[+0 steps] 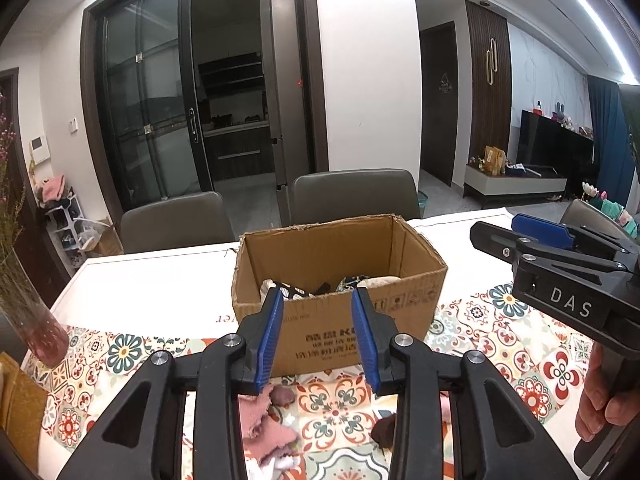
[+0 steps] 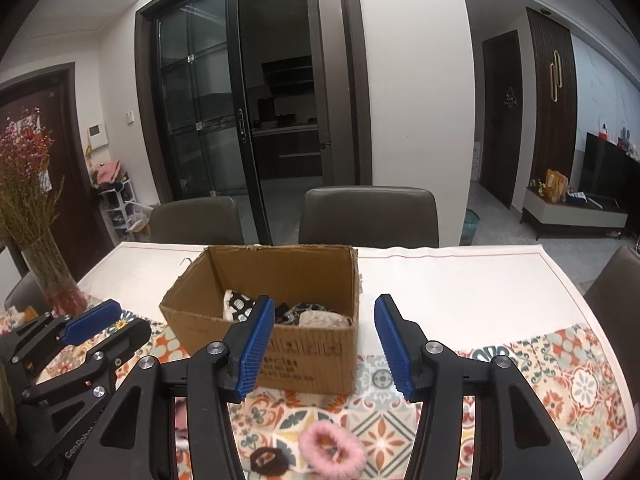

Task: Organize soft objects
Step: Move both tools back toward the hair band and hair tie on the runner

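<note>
Both the left gripper (image 1: 318,334) and right gripper (image 2: 325,346) hover empty, jaws spread wide, before the cardboard box (image 2: 280,344).

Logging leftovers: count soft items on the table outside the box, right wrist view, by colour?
Pink: 1, fluffy scrunchie
Dark brown: 1, scrunchie
Total: 2. More fabric behind the right gripper is too hidden to count.
</note>
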A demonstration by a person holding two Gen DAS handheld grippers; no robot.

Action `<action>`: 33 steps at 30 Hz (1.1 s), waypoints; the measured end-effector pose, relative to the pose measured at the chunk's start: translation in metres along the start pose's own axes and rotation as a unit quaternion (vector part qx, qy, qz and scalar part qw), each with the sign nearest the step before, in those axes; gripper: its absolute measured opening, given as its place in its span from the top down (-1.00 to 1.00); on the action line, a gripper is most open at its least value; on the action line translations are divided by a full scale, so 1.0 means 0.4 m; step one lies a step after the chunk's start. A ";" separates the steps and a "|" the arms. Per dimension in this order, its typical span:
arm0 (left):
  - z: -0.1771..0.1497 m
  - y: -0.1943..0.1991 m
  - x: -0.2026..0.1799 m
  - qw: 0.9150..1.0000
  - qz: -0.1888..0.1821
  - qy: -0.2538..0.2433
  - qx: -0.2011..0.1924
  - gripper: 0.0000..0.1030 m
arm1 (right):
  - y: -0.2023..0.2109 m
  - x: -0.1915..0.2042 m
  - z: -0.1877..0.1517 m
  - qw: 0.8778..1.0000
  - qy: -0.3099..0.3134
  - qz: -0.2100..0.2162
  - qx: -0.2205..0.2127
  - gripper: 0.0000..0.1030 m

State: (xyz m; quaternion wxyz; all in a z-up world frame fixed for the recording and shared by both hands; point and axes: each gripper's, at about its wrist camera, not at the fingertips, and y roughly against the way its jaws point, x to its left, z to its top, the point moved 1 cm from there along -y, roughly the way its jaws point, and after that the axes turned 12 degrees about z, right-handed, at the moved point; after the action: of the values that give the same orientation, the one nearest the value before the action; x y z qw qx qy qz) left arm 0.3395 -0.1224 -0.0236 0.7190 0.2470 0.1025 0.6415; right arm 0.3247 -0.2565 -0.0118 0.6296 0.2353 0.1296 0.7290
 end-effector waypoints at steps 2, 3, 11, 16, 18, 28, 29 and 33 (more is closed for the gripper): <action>-0.007 0.013 -0.005 1.000 -0.002 0.002 0.001 0.30 | 0.013 0.000 -0.011 1.000 -0.003 0.001 0.002 -0.04; -0.011 0.019 -0.006 1.000 -0.003 0.001 0.001 0.30 | 0.018 0.000 -0.015 1.000 -0.005 0.001 0.003 -0.04; -0.052 0.071 -0.015 1.000 -0.004 -0.001 0.003 0.27 | 0.059 -0.011 -0.060 1.000 -0.016 0.005 0.017 -0.05; -0.085 0.094 -0.030 1.000 -0.009 -0.002 0.013 0.26 | 0.077 -0.011 -0.090 0.999 -0.022 0.004 0.023 -0.18; -0.094 0.097 -0.037 1.000 -0.010 -0.004 0.019 0.26 | 0.079 -0.019 -0.106 0.999 -0.025 0.006 0.032 -0.19; -0.159 0.097 -0.076 0.999 -0.016 -0.011 0.049 0.26 | 0.069 -0.045 -0.199 0.996 -0.046 0.018 0.081 -0.19; -0.166 0.093 -0.079 0.998 -0.017 -0.011 0.053 0.26 | 0.066 -0.048 -0.209 0.995 -0.048 0.020 0.086 -0.19; -0.192 0.077 -0.089 0.998 -0.018 -0.012 0.066 0.26 | 0.050 -0.058 -0.244 0.993 -0.054 0.023 0.103 -0.19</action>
State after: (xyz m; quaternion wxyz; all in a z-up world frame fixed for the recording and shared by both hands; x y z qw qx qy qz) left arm 0.2713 -0.1381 -0.0806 0.7137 0.3000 0.1403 0.6173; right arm 0.2604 -0.2722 -0.0897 0.5914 0.3408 0.1646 0.7121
